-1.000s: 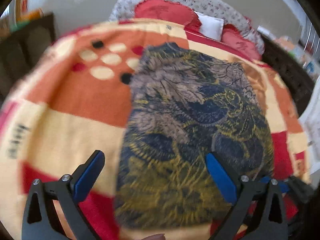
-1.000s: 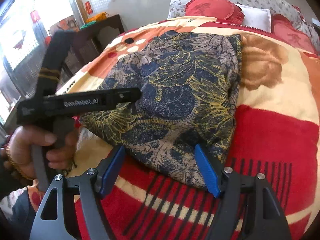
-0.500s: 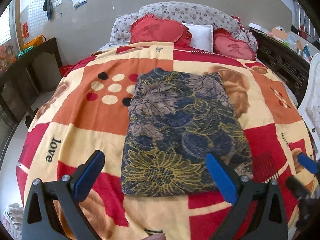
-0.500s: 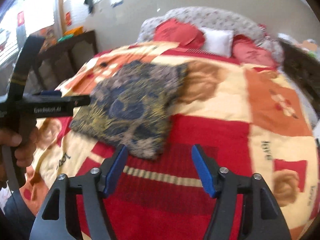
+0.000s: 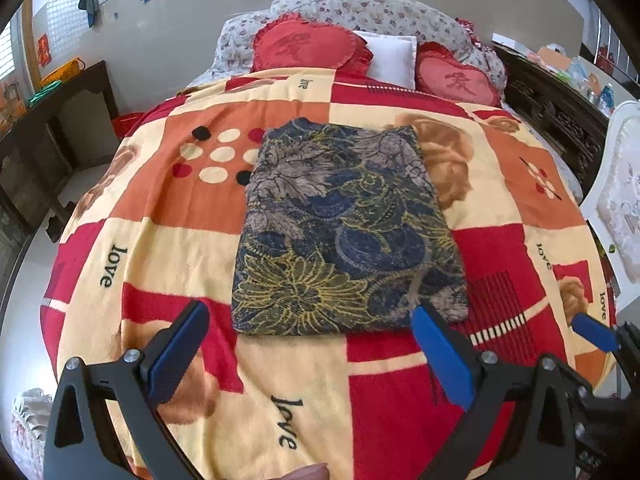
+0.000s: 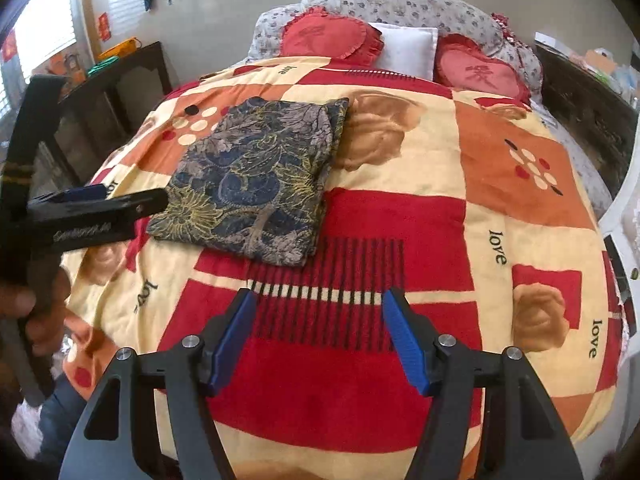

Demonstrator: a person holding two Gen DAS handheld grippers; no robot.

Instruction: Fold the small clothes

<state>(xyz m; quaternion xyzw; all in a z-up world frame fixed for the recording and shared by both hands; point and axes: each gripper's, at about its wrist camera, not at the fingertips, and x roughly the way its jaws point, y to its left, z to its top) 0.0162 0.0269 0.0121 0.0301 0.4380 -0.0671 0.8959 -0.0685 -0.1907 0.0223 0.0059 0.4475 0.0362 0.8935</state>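
A folded garment point(image 5: 344, 232), dark blue and grey with yellow flower outlines, lies flat as a neat rectangle on the patchwork blanket point(image 5: 160, 256). My left gripper point(image 5: 309, 310) hovers above the garment's near edge, open and holding nothing. In the right wrist view the garment point(image 6: 260, 176) sits up and to the left. My right gripper point(image 6: 320, 294) stands open over the red striped patch, clear of the cloth. The left gripper point(image 6: 96, 216) shows at the left edge of that view, held by a hand. The right gripper's blue pad point(image 5: 592, 332) peeks in at the right of the left view.
Two red heart cushions point(image 5: 308, 46) and a white pillow point(image 5: 390, 56) lie at the head of the bed. A dark wooden cabinet point(image 5: 44, 140) stands on the left. A dark carved cabinet point(image 5: 556, 112) and a white chair back point(image 5: 616, 200) stand on the right.
Both grippers have drawn back and up from the garment, which now looks smaller and farther off. The right gripper's jaws, earlier straddling its near corner, are now off the cloth.
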